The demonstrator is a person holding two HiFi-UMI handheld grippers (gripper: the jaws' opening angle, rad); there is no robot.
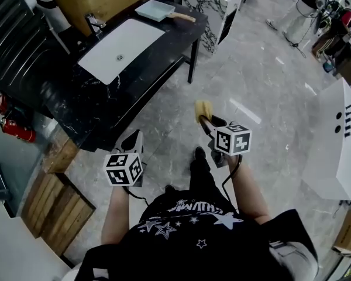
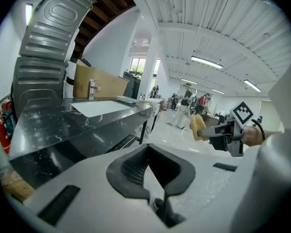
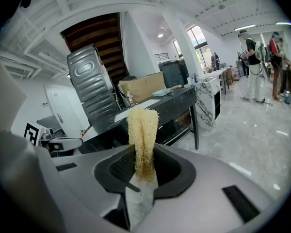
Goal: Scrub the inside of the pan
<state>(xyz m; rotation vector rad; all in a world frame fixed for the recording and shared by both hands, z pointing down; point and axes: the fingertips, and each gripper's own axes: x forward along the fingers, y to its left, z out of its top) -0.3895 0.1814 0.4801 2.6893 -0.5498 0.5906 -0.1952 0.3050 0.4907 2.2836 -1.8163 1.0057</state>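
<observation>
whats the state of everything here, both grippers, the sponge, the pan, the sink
left gripper: shut, nothing between its fingers
right gripper: shut on the sponge
yellow fibrous scrub sponge: clamped upright, held in the air away from the counter
pale square pan with a wooden handle: resting on the black marble counter, untouched
white rectangular sink: looks empty

— On the worktop [image 1: 181, 25]?
— In its middle, a sink [image 1: 120, 48]; at the far end, a pan [image 1: 155, 9].
— Nearer?
— Left hand-held gripper [image 1: 137, 136] beside the worktop's near end; to its right, over the floor [image 1: 269, 86], right hand-held gripper [image 1: 205, 120] with a sponge [image 1: 202, 109] between its jaws.
</observation>
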